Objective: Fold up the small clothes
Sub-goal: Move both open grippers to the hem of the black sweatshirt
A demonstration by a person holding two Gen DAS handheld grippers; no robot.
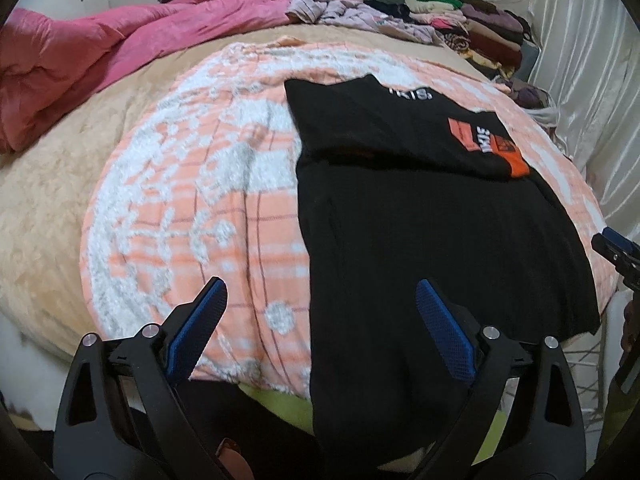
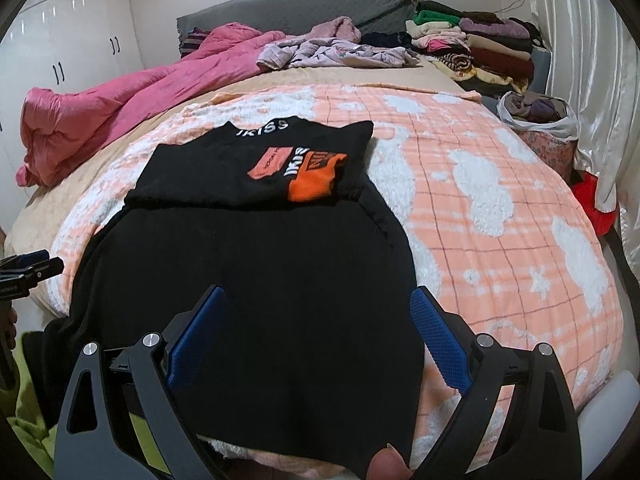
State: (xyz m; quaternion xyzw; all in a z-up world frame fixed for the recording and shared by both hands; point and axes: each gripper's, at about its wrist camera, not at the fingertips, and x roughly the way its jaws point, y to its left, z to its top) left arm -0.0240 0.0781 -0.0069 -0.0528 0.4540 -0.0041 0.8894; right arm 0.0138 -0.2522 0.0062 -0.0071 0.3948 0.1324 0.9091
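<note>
**Black shirt half-folded on the bed, both grippers spread above it**

We see a wide bed (image 2: pixel 120 148) filling both views, covered by a beige sheet with a peach-and-white checked blanket (image 2: pixel 500 216) laid over its middle. A crumpled pink quilt (image 1: pixel 100 52) lies along the far left side, and a stack of folded clothes (image 2: pixel 480 44) sits at the far right corner beside a loose heap of pale lilac garments (image 2: pixel 340 52). A grey headboard (image 2: pixel 300 4) closes the far end.

On the blanket lies the black shirt (image 2: pixel 248 280), spread flat with its near end hanging over the bed's front edge. Its far end is folded back on itself, so that a second layer rests on top, showing an orange-and-white printed graphic (image 2: pixel 304 172) and white lettering (image 2: pixel 262 128) near the collar. The lower panel is plain black and fairly smooth, with a seam running down its right edge.

The right gripper (image 2: pixel 316 340) hovers over the shirt's near part, its blue-padded fingers (image 2: pixel 436 340) wide apart and holding nothing. The left gripper (image 1: pixel 320 332) is likewise spread and empty, straddling the shirt's left edge: one finger over the blanket, the other over black cloth.
</note>
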